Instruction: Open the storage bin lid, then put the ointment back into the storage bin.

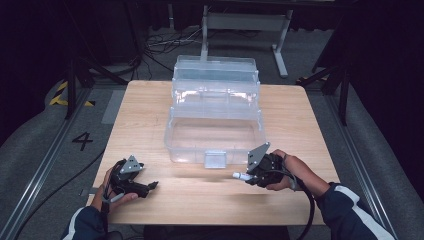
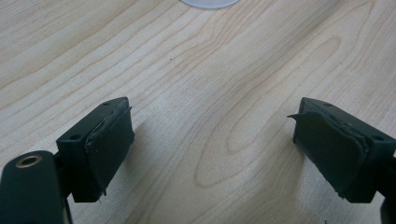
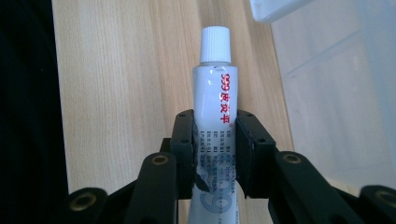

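Observation:
A small white tube point(image 3: 215, 93) with a ribbed white cap and red lettering sticks out from between the black jaws of my right gripper point(image 3: 215, 154), which is shut on it. From above, that right gripper point(image 1: 250, 176) is held just over the table's near right part with the tube's cap point(image 1: 239, 175) pointing left. It is in front of a clear plastic organiser box point(image 1: 215, 135) that stands open with its trays stepped back. My left gripper point(image 1: 150, 186) rests at the near left of the table. Its jaws stand wide apart over bare wood, with nothing between the pads point(image 2: 109, 149).
The light wooden table point(image 1: 150, 115) ends close behind my hands. The box's latch tab point(image 1: 216, 160) sticks out toward me at its front wall. Grey floor, cables and a metal frame leg point(image 1: 280, 45) lie beyond the far edge.

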A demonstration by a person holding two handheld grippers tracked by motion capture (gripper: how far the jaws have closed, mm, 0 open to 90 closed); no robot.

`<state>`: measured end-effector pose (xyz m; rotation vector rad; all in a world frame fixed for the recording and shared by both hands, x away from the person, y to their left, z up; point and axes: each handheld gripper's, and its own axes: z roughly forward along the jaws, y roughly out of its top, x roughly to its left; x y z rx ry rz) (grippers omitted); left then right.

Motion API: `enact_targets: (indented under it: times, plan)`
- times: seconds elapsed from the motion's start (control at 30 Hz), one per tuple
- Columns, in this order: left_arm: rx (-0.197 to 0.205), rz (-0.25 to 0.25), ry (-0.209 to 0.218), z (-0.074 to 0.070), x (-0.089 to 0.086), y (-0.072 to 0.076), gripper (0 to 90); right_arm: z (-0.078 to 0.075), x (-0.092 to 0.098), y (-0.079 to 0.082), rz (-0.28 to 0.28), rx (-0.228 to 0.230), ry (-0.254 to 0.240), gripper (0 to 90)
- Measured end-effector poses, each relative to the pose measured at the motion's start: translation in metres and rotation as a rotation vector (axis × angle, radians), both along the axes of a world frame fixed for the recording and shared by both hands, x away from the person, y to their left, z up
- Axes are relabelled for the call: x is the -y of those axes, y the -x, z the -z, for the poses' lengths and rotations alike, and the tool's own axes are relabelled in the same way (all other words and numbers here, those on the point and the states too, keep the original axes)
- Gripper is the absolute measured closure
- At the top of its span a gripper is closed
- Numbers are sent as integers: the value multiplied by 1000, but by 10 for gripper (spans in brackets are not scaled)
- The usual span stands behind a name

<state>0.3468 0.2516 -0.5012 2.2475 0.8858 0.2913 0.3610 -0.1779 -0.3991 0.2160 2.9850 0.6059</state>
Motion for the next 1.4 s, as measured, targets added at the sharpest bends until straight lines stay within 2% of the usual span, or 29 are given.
enact_targets:
  times: [0.33, 0.57, 1.03, 1.4]
  plan:
    - [0, 0, 0, 0, 0, 0, 125, -21, 7, -4, 19, 34, -36, 715]
    - [0, 0, 0, 0, 0, 0, 125, -41, 13, -13, 33, 72, -66, 714]
    - [0, 0, 0, 0, 0, 0, 125, -68, 9, -28, 38, 120, -64, 714]
    - [-1, 0, 0, 0, 0, 0, 125, -80, 2, -40, 32, 138, -59, 714]
